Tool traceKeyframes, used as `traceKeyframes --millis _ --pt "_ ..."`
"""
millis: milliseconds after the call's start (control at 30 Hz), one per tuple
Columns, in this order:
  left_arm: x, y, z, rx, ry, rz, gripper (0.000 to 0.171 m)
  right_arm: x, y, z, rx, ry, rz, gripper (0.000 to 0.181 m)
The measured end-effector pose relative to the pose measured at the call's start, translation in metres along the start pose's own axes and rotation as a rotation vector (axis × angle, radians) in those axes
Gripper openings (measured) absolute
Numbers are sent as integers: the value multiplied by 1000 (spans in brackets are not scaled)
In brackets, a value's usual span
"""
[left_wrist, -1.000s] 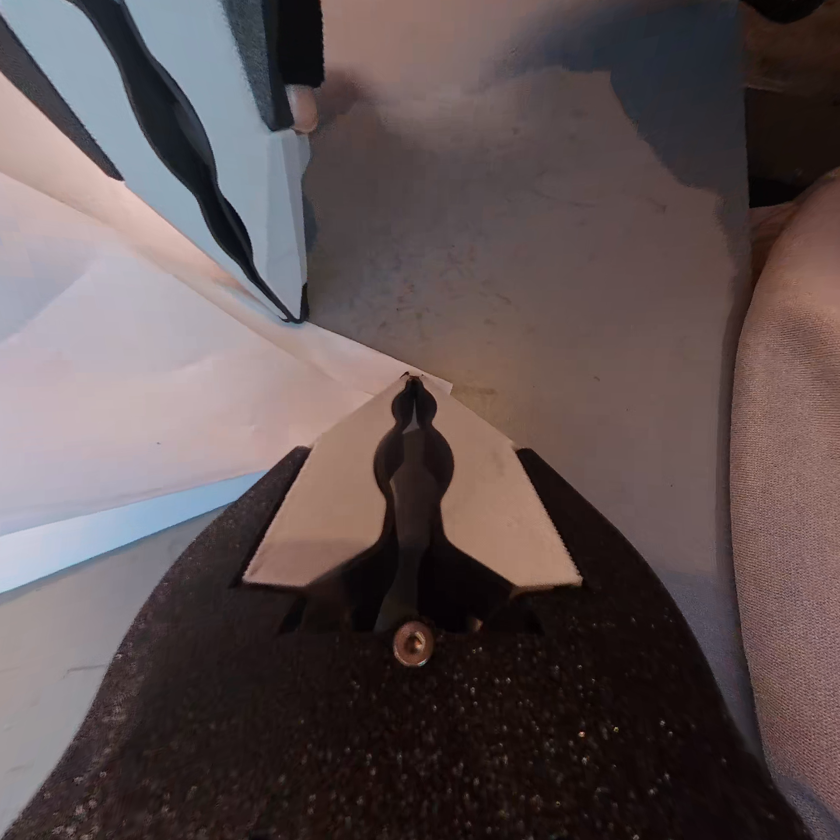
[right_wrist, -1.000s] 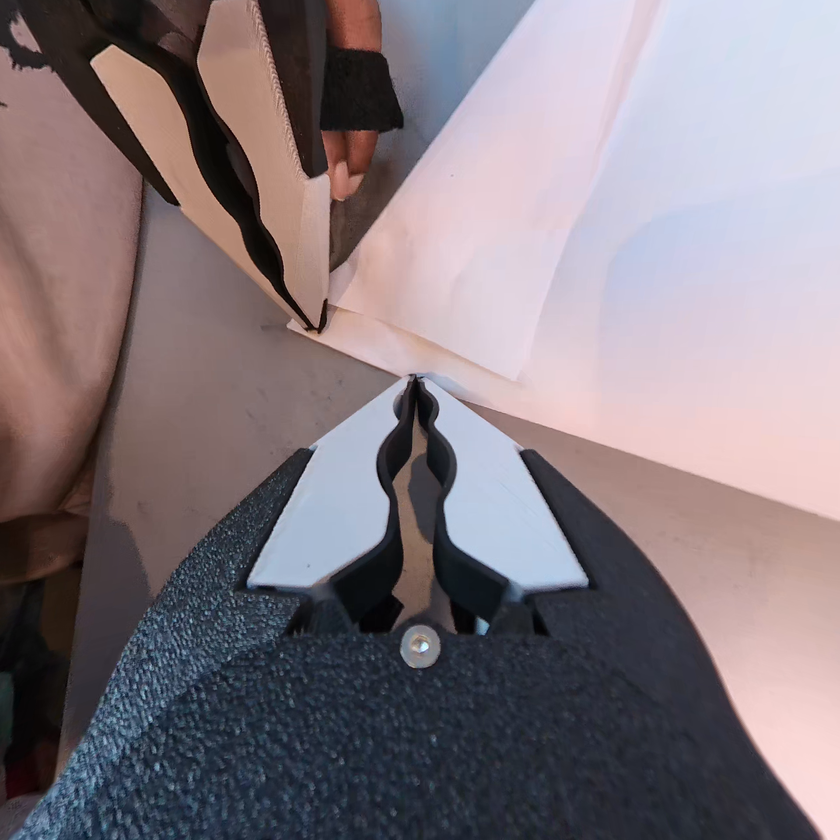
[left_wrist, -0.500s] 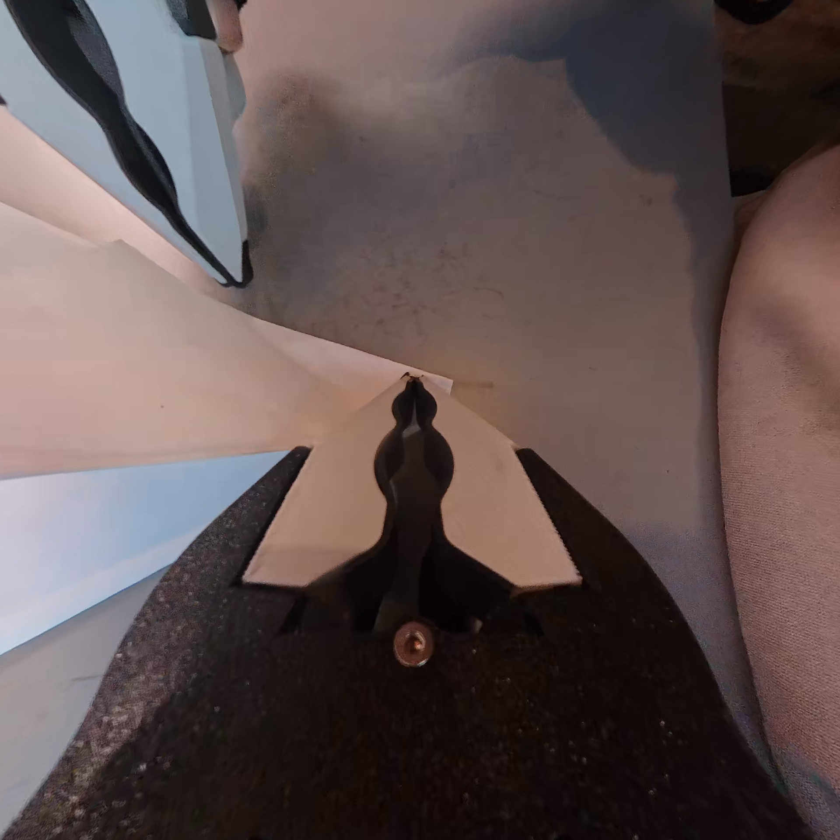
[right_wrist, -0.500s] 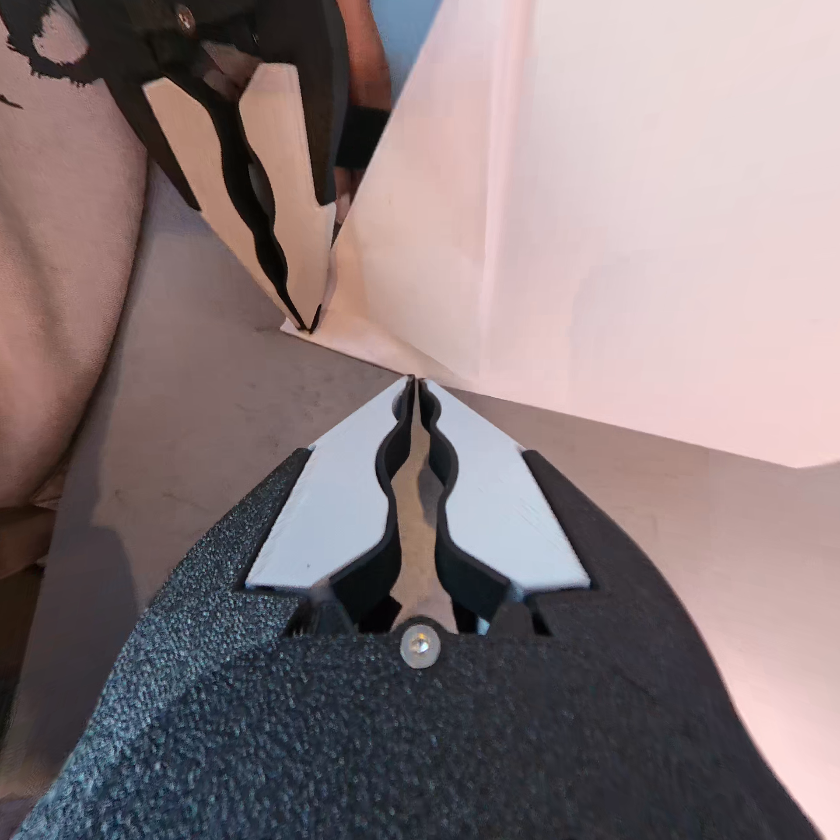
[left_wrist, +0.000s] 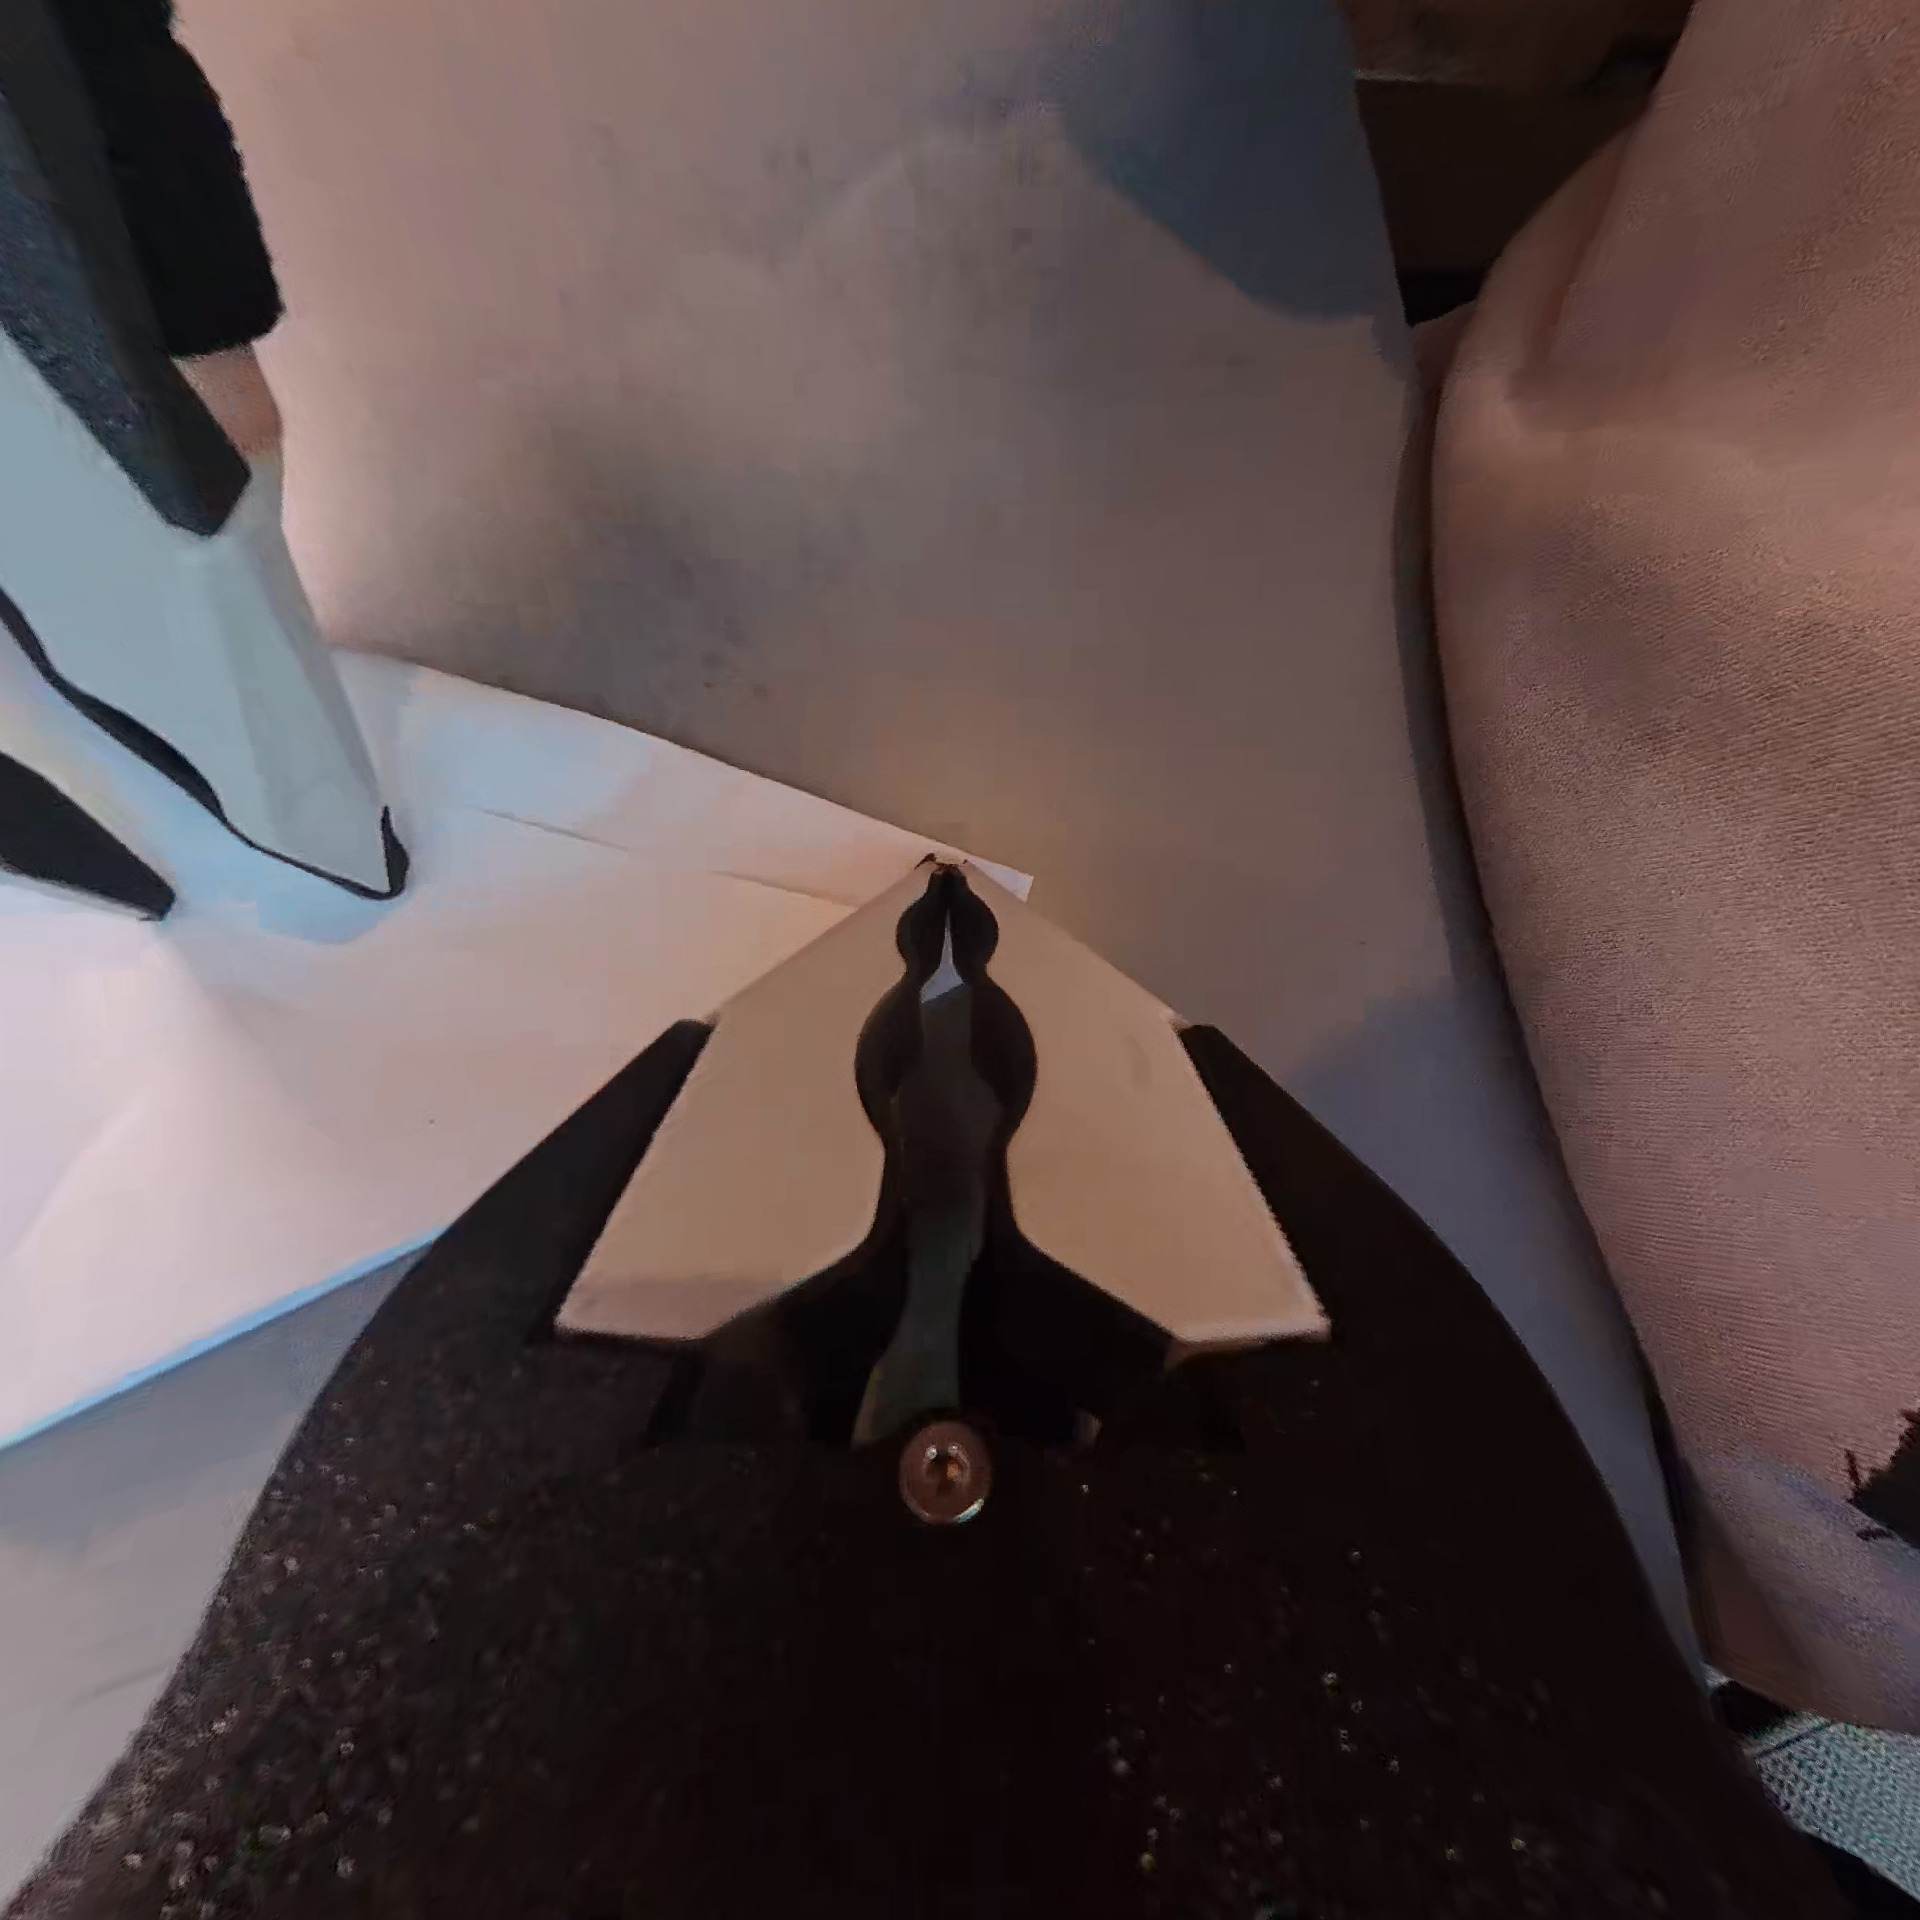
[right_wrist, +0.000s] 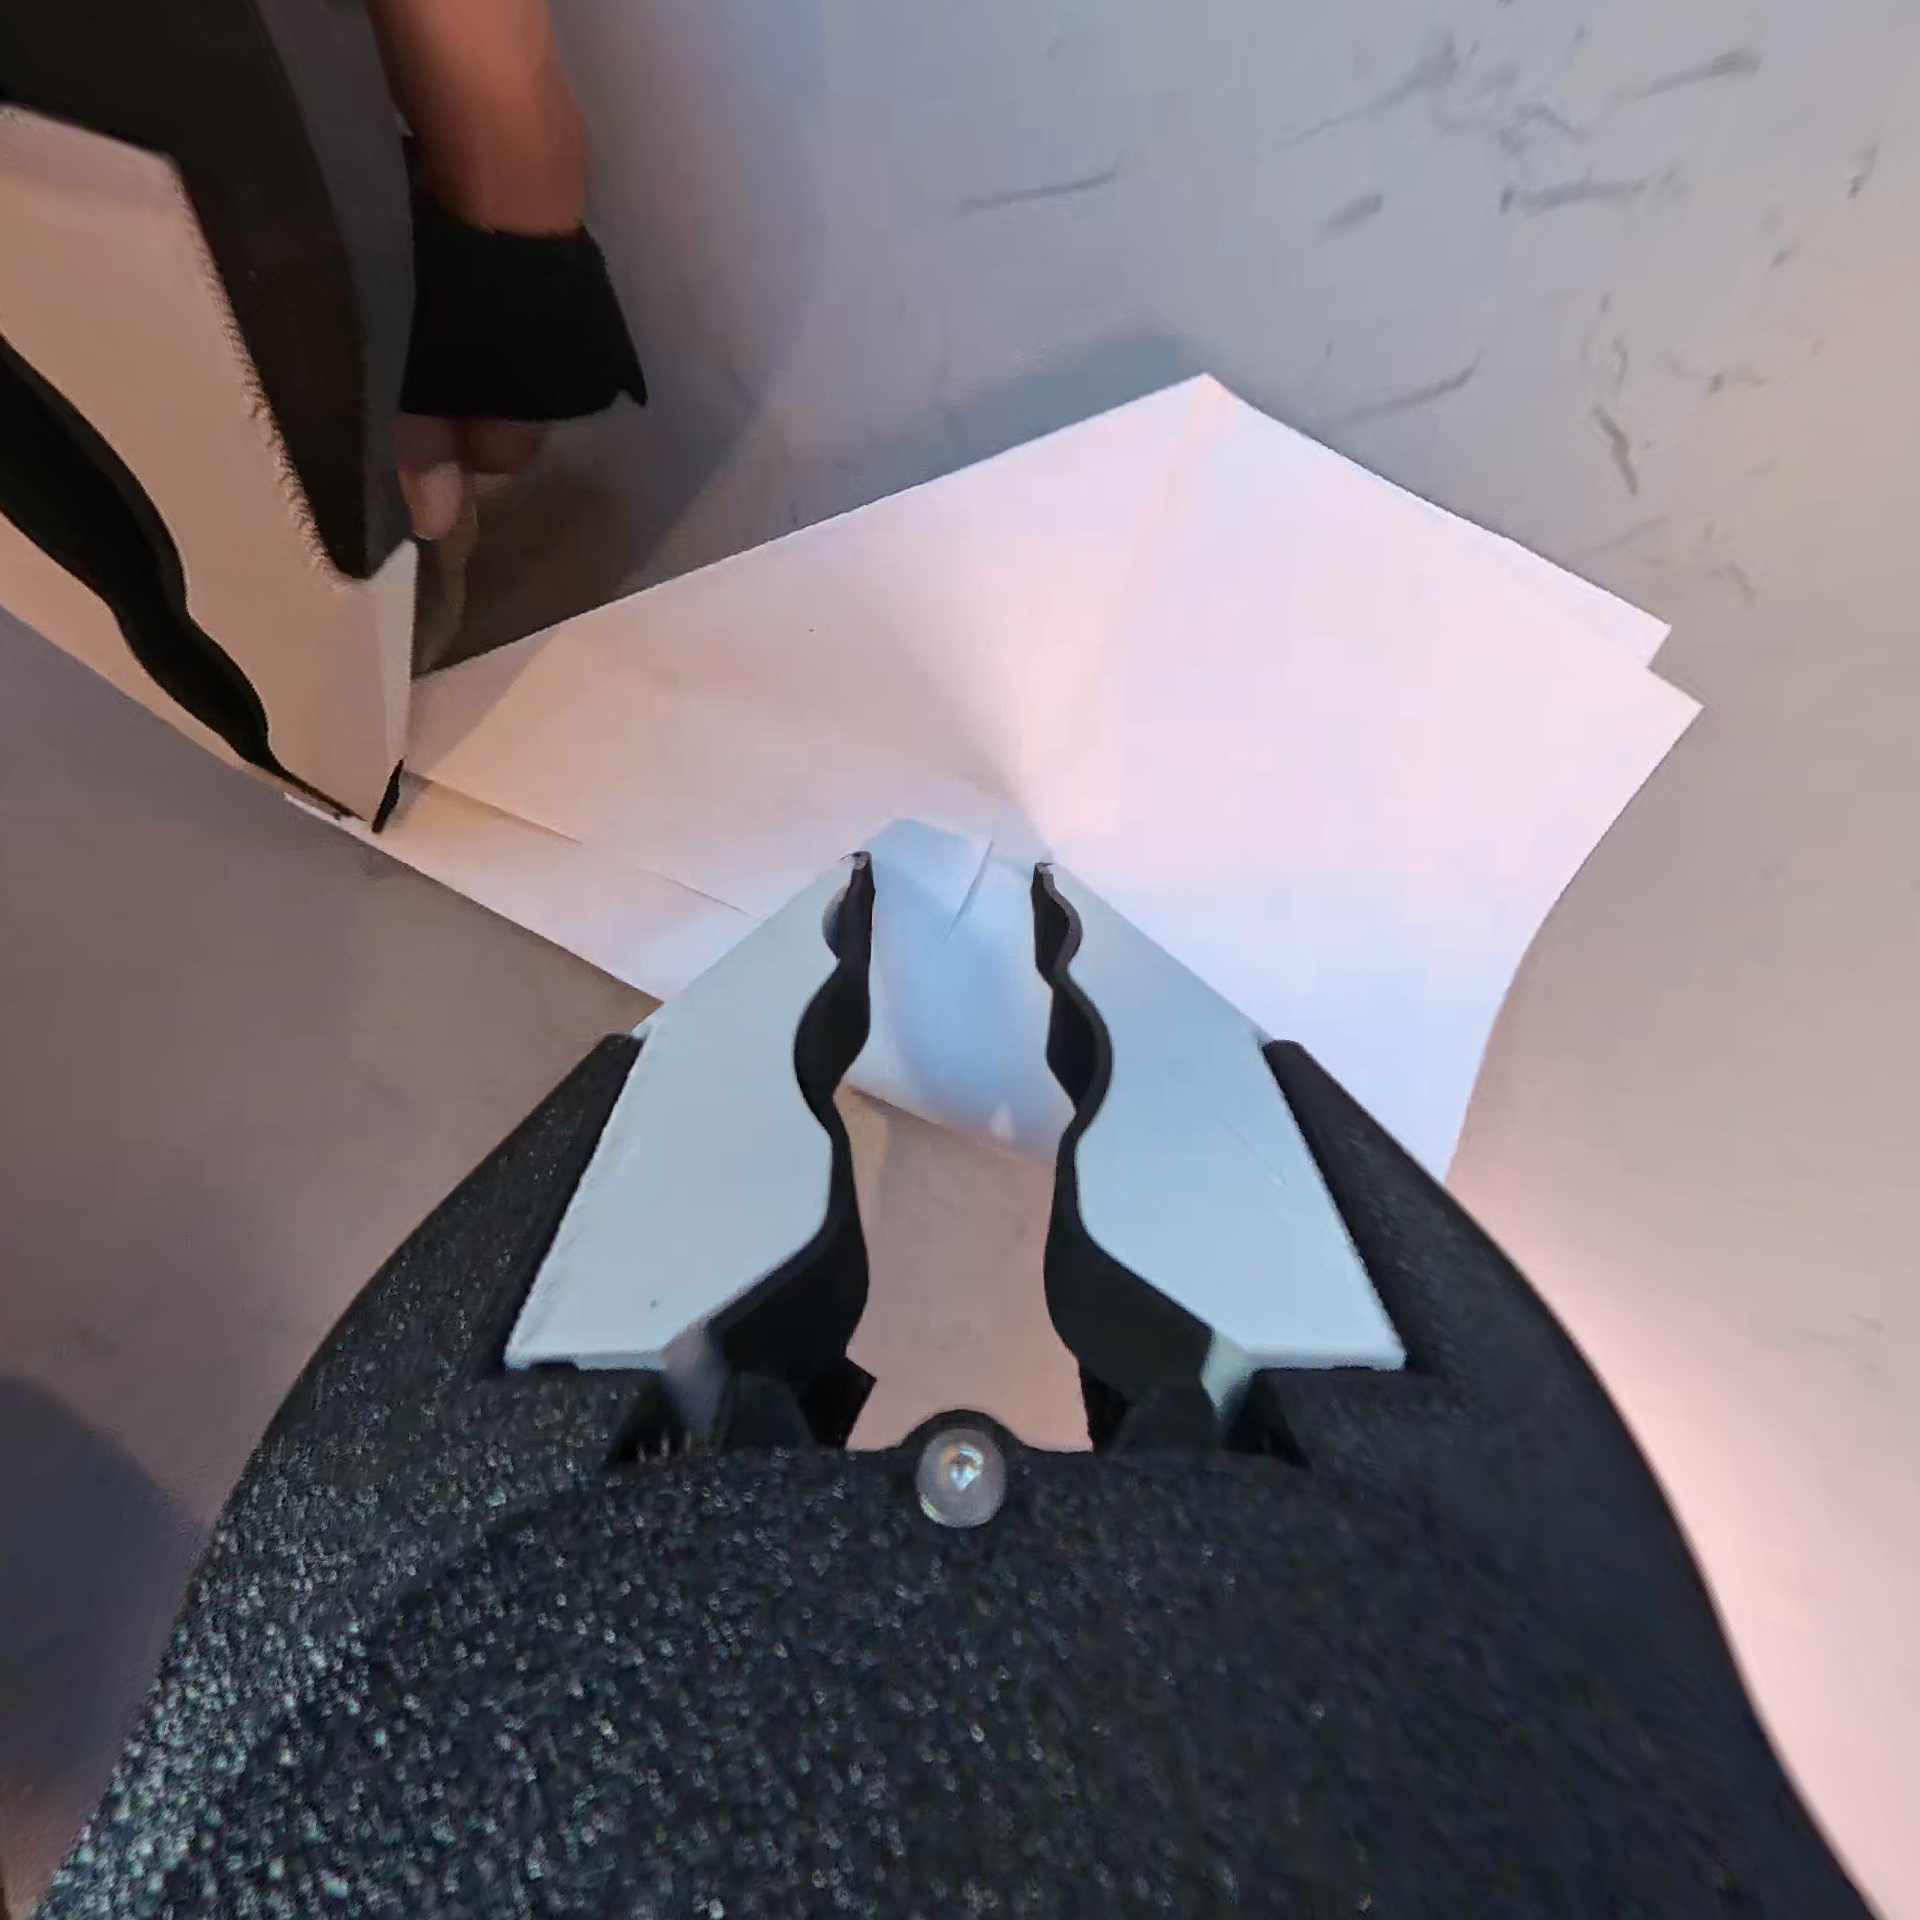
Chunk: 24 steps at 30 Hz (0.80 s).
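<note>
A white sheet of paper (right_wrist: 1195, 707) lies folded over on the grey table (right_wrist: 1351, 208). Its top layer sits slightly askew of the bottom one. My left gripper (left_wrist: 943, 878) is shut on the paper's near corner and presses it at the table. It also shows in the right wrist view (right_wrist: 348, 810), at the sheet's left corner. My right gripper (right_wrist: 948, 868) is open and empty just above the sheet's near edge, which curls up a little between the jaws. One of its fingers (left_wrist: 260, 727) shows over the paper (left_wrist: 312, 1018) in the left wrist view.
A person's beige clothing (left_wrist: 1683, 831) runs along the table's edge at the right of the left wrist view. A hand with a black strap (right_wrist: 499, 312) holds the left gripper. Bare grey table surrounds the sheet.
The raised part of the sheet has come down flat over the rest. My right gripper has opened and let the paper go. My left gripper stays shut on its corner.
</note>
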<state>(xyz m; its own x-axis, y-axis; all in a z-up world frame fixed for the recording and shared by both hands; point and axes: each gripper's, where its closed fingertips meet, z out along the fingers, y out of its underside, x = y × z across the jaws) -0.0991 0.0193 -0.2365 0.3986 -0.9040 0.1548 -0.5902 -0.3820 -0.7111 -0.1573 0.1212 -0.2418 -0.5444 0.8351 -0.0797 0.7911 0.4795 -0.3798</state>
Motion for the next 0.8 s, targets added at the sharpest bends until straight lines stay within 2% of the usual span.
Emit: traceKeyframes --millis 100,200,333,467,567,600,667,733,800 --pt "-22 -10 -23 82 -113 -136 2 -3 2 1 -48 38 32 33" --pt "-61 -1 -44 107 -306 -337 5 -14 6 1 -115 72 12 36" --pt "-83 25 -39 -1 -429 -390 15 -34 7 2 -105 90 13 35" --pt "-84 27 -39 -38 -468 -346 7 -41 9 1 11 101 85 37" --pt "-83 27 -39 -30 -476 -317 6 -41 2 -14 207 117 108 43" --pt "-83 27 -38 -27 -476 -311 5 -41 -1 -27 298 127 111 40" --pt "-82 27 -38 -28 -475 -292 1 -48 2 -52 432 117 99 23" --pt "-81 27 -37 -32 -475 -284 0 -57 12 -62 483 141 73 14" --pt "-81 26 -37 -32 -466 -290 0 -71 20 -53 463 147 49 10"
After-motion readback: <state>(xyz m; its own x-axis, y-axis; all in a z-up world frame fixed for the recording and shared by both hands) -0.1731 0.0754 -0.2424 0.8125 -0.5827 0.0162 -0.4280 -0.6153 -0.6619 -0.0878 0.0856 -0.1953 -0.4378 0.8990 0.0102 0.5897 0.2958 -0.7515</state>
